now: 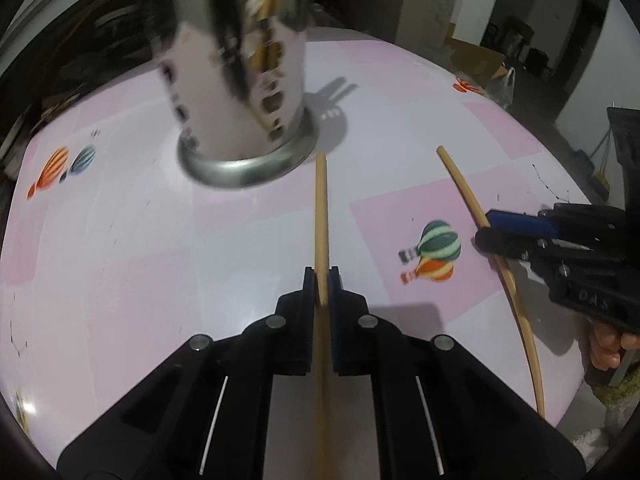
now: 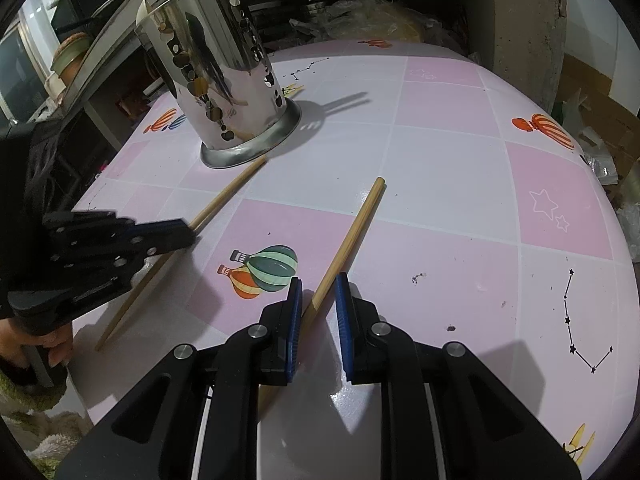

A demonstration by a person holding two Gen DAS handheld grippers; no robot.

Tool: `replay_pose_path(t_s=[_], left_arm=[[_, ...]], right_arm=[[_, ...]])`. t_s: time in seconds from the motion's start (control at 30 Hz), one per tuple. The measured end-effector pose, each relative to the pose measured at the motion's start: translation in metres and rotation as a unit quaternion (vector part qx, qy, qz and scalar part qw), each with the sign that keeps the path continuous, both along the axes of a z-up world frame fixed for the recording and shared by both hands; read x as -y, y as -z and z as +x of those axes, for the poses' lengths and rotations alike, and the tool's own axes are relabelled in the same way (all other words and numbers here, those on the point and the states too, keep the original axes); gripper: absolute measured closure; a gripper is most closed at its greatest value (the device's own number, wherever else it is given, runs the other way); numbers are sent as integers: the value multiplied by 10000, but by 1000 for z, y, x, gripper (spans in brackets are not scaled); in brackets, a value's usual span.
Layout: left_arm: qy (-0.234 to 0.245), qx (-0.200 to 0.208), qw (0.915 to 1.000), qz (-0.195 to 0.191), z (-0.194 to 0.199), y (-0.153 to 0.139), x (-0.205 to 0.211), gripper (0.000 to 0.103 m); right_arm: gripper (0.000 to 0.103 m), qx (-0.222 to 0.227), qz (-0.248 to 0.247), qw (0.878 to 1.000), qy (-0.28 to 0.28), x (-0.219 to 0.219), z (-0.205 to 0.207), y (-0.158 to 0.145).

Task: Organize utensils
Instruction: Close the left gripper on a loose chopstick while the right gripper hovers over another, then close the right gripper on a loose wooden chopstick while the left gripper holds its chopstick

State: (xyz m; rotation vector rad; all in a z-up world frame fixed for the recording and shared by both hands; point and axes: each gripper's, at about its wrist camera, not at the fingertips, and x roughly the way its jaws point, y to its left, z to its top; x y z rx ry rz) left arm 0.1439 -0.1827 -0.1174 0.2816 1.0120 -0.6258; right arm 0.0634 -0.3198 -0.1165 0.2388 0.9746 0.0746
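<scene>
Left claw (image 1: pixel 322 286) pinched tight on one chopstick (image 1: pixel 321 216); right claw (image 2: pixel 318 300) straddles another chopstick (image 2: pixel 352 236), slightly agape

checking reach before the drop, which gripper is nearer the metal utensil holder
Left. The left gripper, shut on a chopstick whose tip ends beside the metal utensil holder's base, sits closer. The right gripper straddles the other chopstick, farther out.

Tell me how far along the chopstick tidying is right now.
Done: a couple of sticks already stand in the metal holder. In hand: the left gripper has its jaws shut on one chopstick that lies with its tip near the holder's base; the right gripper straddles the other chopstick, which still lies on the table, and the pads do not clearly press on it. Left: lift both and drop them into the holder.
</scene>
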Motion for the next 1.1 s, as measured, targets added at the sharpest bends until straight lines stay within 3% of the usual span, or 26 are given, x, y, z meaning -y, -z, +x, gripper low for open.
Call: replay_pose_path(t_s=[0.4,0.8,0.97,1.1], left_arm=[[-779,-60,9969,-11,-13,-6,-70,97],[-1099,-495,9916,-464,-11,-6,-79,96],[-1077,-604,9894,-770,-16,-18,-90,75],[-909,-795,9896,-779,-25,-17,-93,73]], right_arm=[[86,-98,-81,9995,-303,-11,1,-1],[86,-264,-309,9973,-617,-34,13,-4],[86,-348,-190,9980,-498,-29,9,-6],[86,-422,-176,9981,-420,-27,6,-5]])
